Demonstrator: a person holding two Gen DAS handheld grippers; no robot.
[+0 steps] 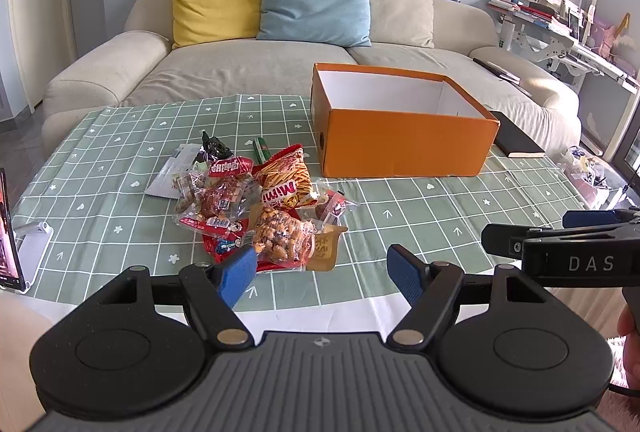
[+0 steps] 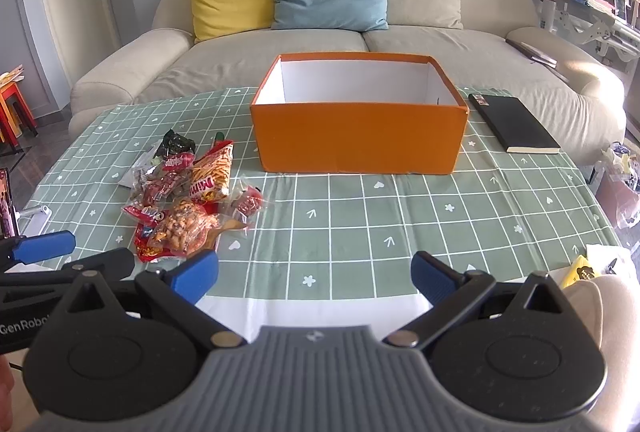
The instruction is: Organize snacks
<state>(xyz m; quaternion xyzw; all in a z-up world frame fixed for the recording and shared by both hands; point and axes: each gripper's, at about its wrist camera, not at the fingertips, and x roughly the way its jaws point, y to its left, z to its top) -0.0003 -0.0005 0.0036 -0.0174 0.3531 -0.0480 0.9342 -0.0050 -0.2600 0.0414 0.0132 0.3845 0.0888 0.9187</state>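
Note:
A heap of snack packets [image 1: 256,204] [image 2: 188,200] lies on the green checked tablecloth, left of centre. It holds a "Mimi" stick bag [image 1: 286,178], a clear bag of nuts [image 1: 280,232] and several small red packs. An orange box [image 1: 400,124] [image 2: 360,124] with a white, bare inside stands behind and to the right of the heap. My left gripper [image 1: 322,272] is open above the table's near edge, just in front of the heap. My right gripper [image 2: 314,278] is open too, near the front edge, facing the box. Neither holds anything.
A black notebook [image 2: 514,126] lies right of the box. A phone on a white stand [image 1: 16,252] sits at the table's left edge. A beige sofa with yellow, blue and cream cushions [image 1: 312,0] runs behind the table. A yellow item [image 2: 582,270] lies at the near right corner.

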